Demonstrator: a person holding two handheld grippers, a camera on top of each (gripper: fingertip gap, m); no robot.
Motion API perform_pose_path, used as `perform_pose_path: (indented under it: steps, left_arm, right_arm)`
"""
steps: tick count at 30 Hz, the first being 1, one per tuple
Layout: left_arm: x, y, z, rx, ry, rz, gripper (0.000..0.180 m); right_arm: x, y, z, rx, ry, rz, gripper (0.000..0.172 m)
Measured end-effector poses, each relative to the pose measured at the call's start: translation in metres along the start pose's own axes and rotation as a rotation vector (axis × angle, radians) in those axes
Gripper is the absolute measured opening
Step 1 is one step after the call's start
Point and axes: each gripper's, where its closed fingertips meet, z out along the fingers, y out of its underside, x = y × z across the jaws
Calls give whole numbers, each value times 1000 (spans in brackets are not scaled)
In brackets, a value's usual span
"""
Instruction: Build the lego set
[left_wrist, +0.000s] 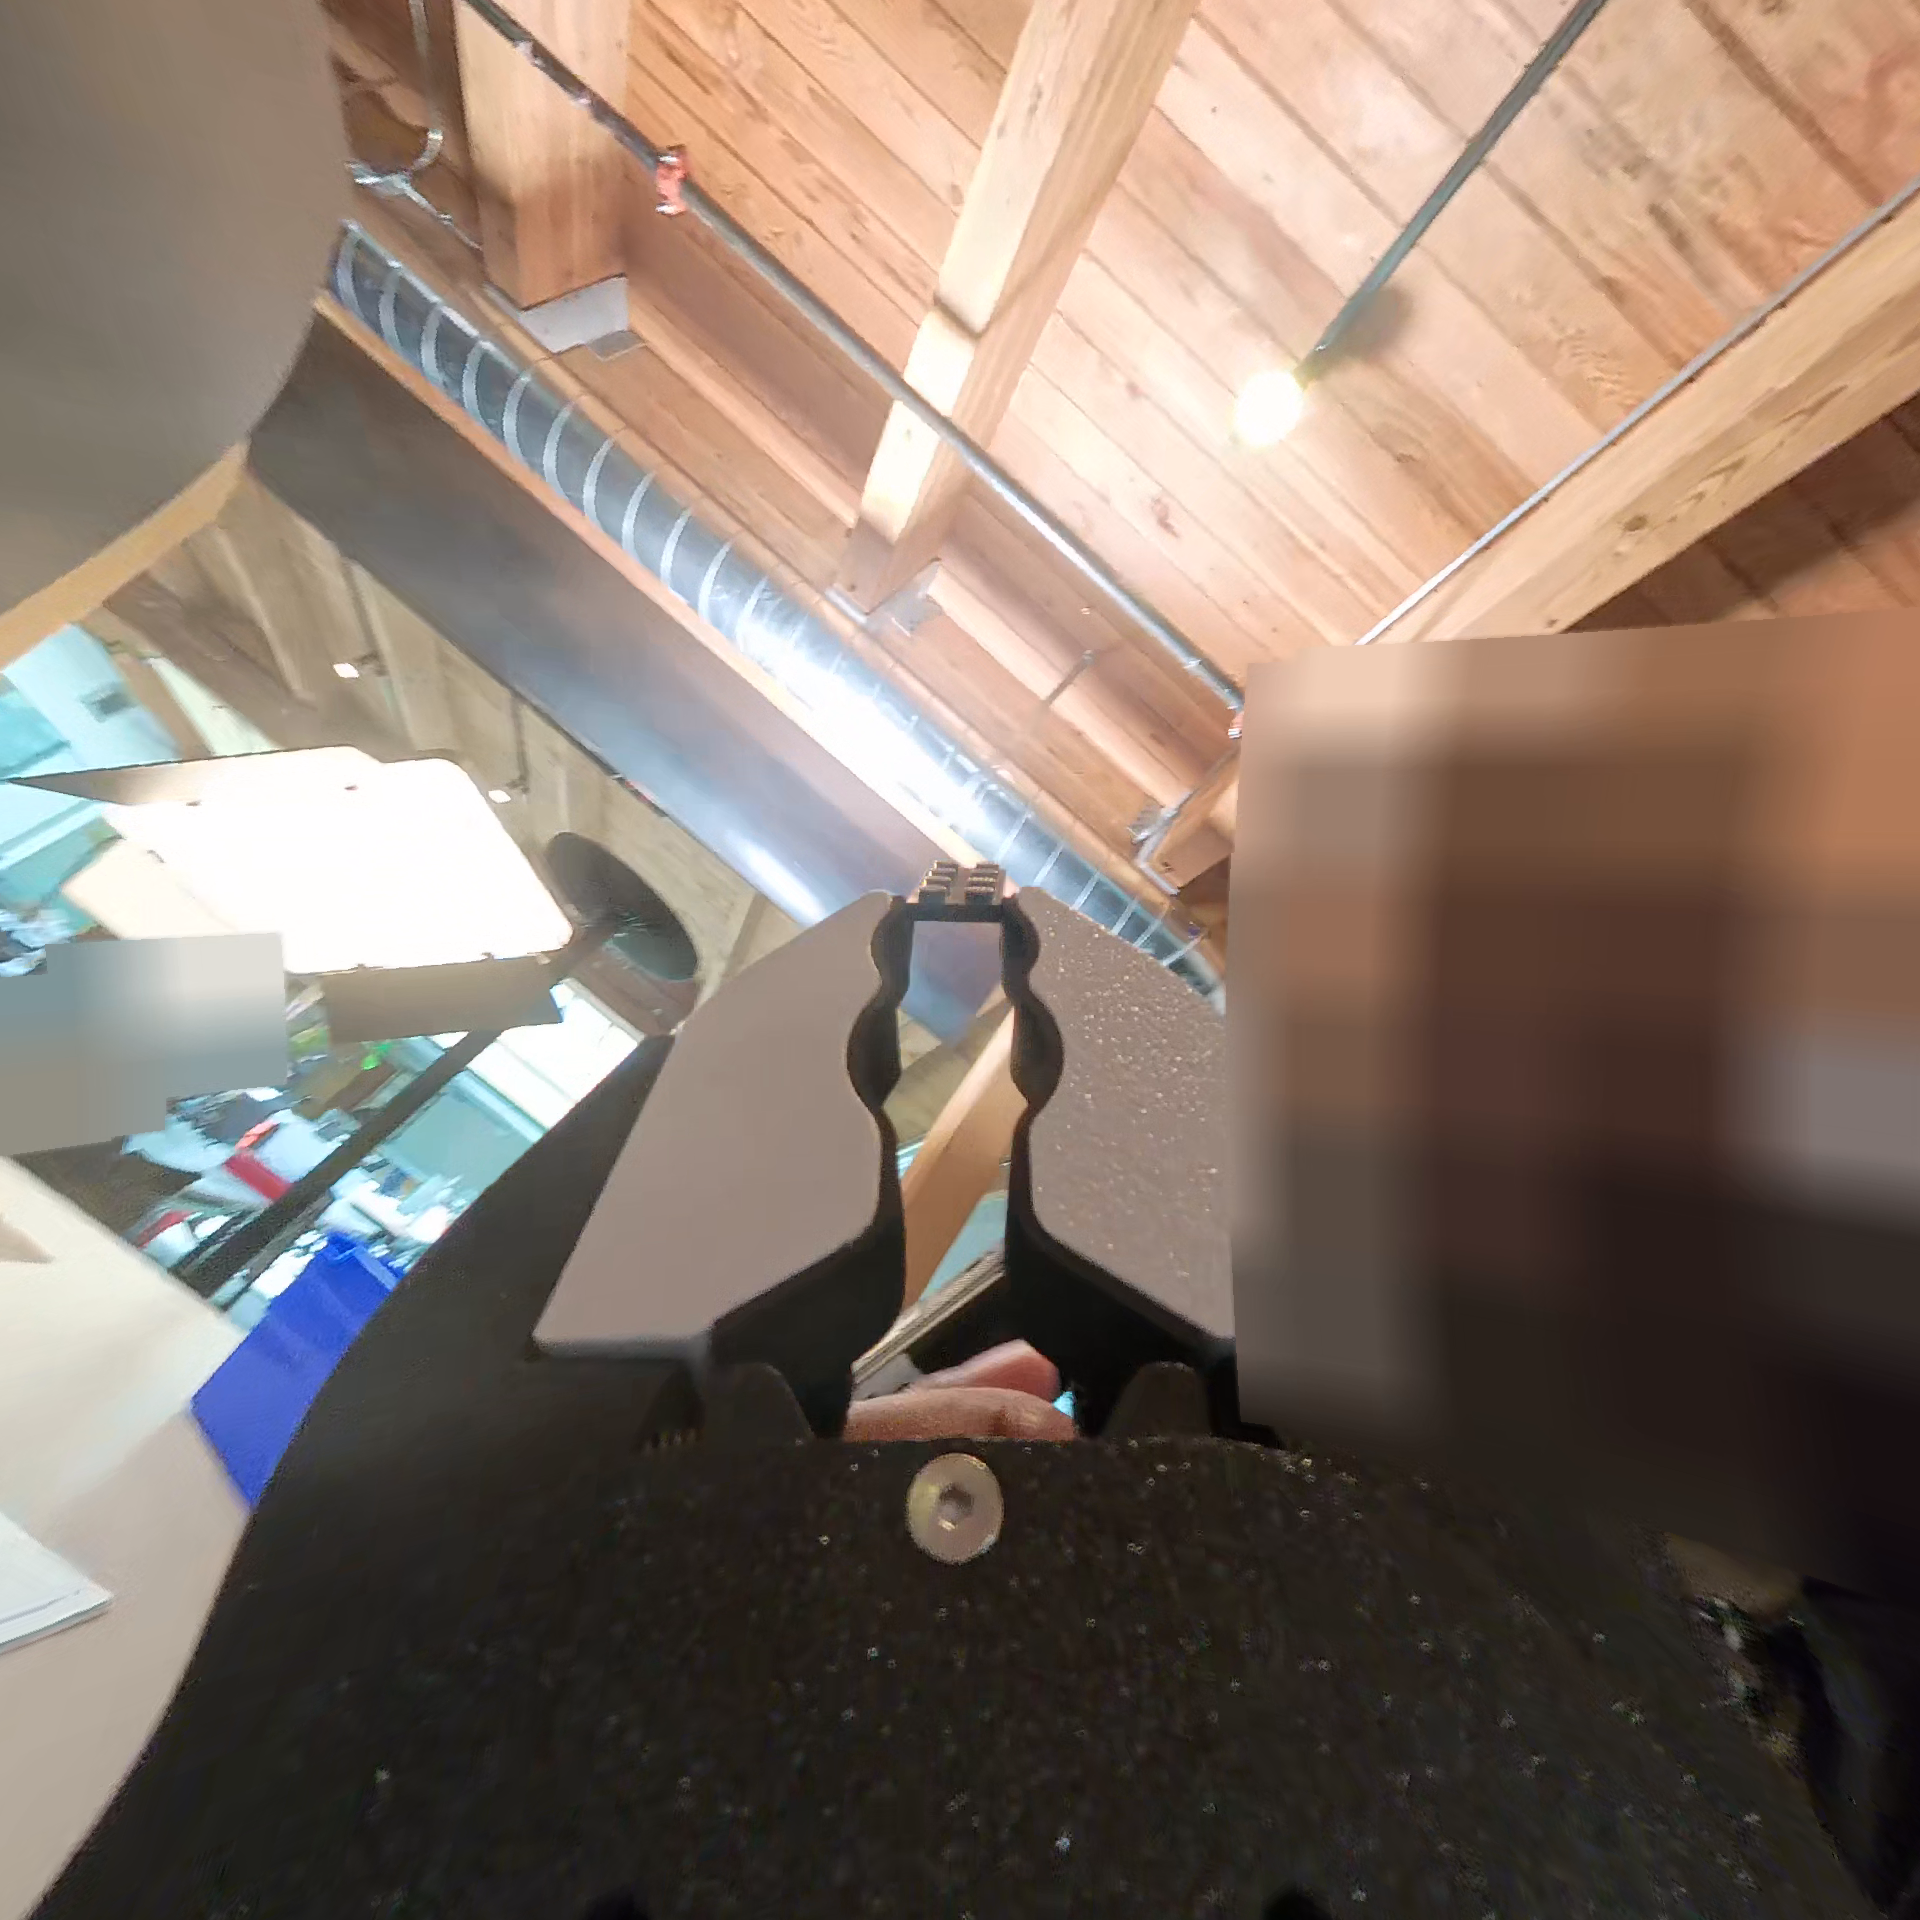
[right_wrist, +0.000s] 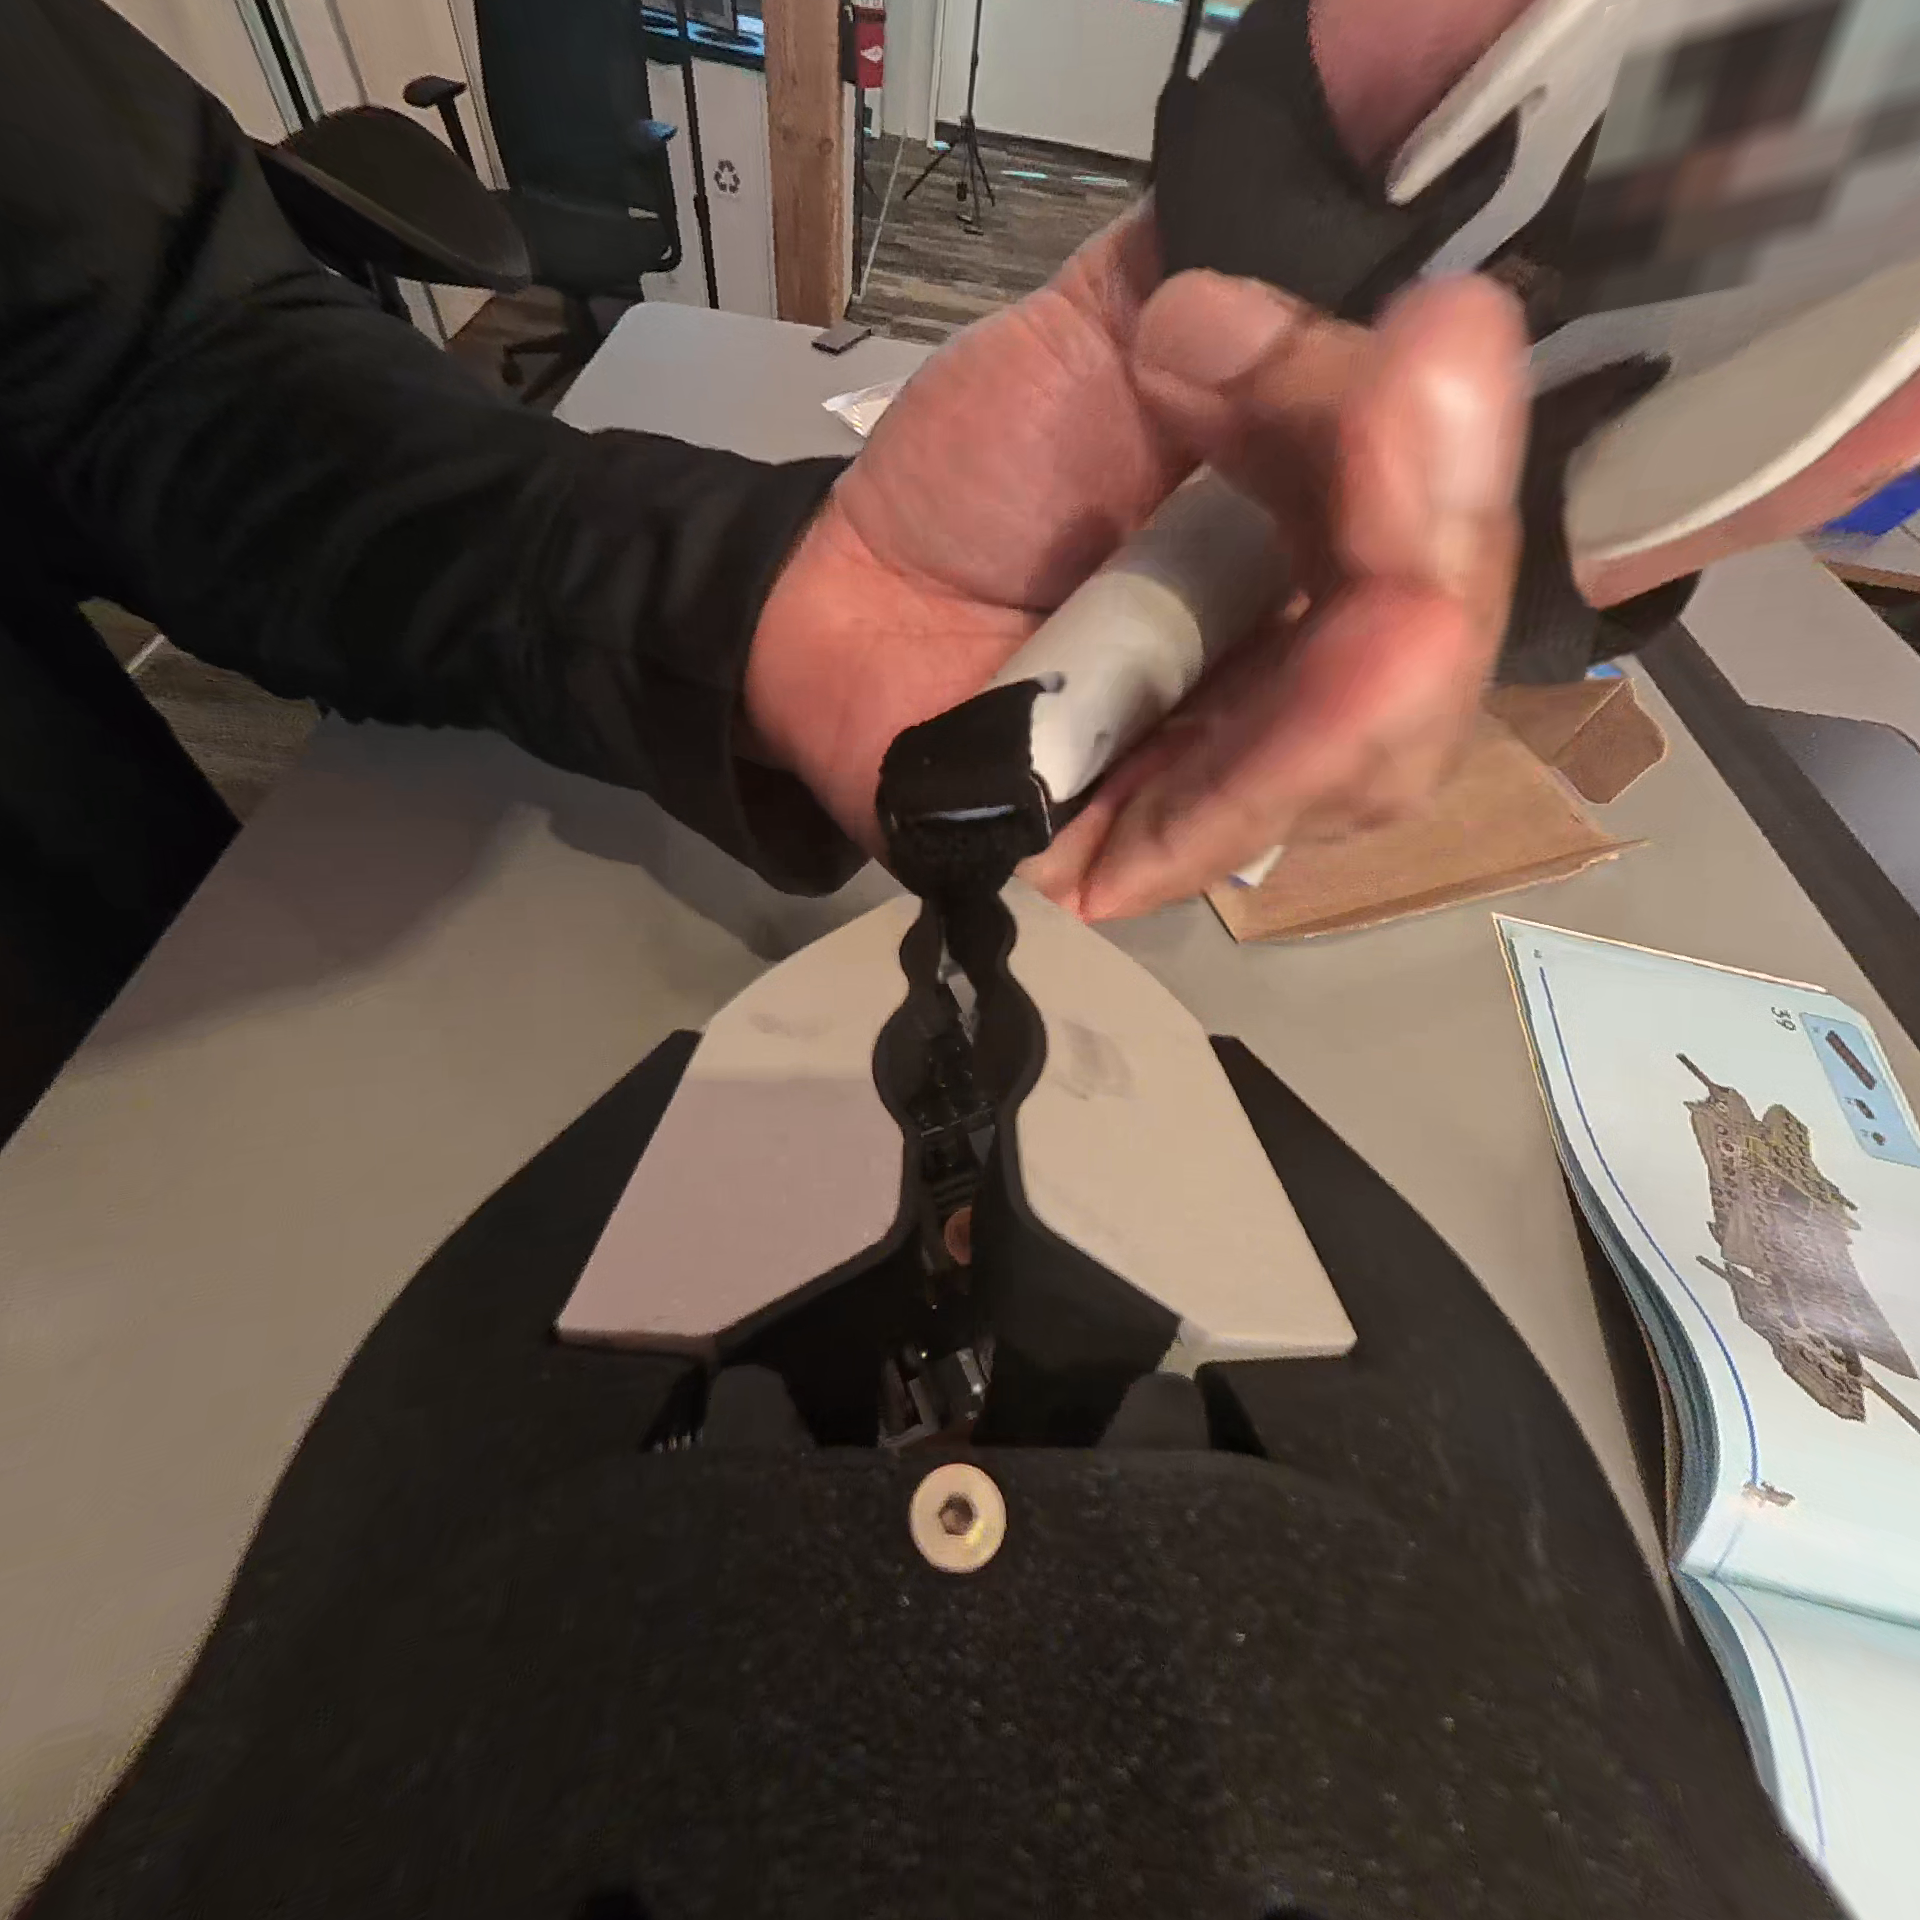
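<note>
In the left wrist view the left claw points up at a wooden ceiling with beams, and a spiral metal duct runs diagonally across the middle of the frame. At centre, the two fingertips pinch a small dark studded brick that bridges the gap between them, each tip pressed against one end of it. A lit bulb glows at upper right, and a bright white panel sits at middle left. A bit of a hand shows low between the finger bases.

In the right wrist view the right claw stands at centre, its fingers drawn nearly together with only a thin slit between them. Just past the tips hangs the black strap end of the other gripper's grey handle; whether the tips actually clamp that strap I cannot tell. A person's hand in a black sleeve holds the handle in the upper middle of the frame. Beneath lies a grey desk. Flattened brown cardboard lies at middle right, and an open instruction booklet at right. Dark small parts show through the slit lower down, too cramped to identify.
</note>
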Motion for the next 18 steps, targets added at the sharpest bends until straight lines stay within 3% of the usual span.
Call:
perform_pose_path:
  steps: [6,9,12,17,18]
  left_arm:
    - [42,1,4,-5,258,-107,17]
    - [54,0,2,-7,305,-63,17]
    - [39,-1,3,-18,132,127,16]
    - [-2,2,-4,-124,-166,377,17]
    - [-9,1,-7,-166,-216,465,17]
  right_arm:
    - [-18,-14,-1,75,-125,42,3]
    - [-18,-16,1,90,-127,72,3]
    - [-6,-8,5,50,-55,131,3]
    - [13,14,5,-157,121,124,33]
    - [17,21,-2,-207,144,112,30]
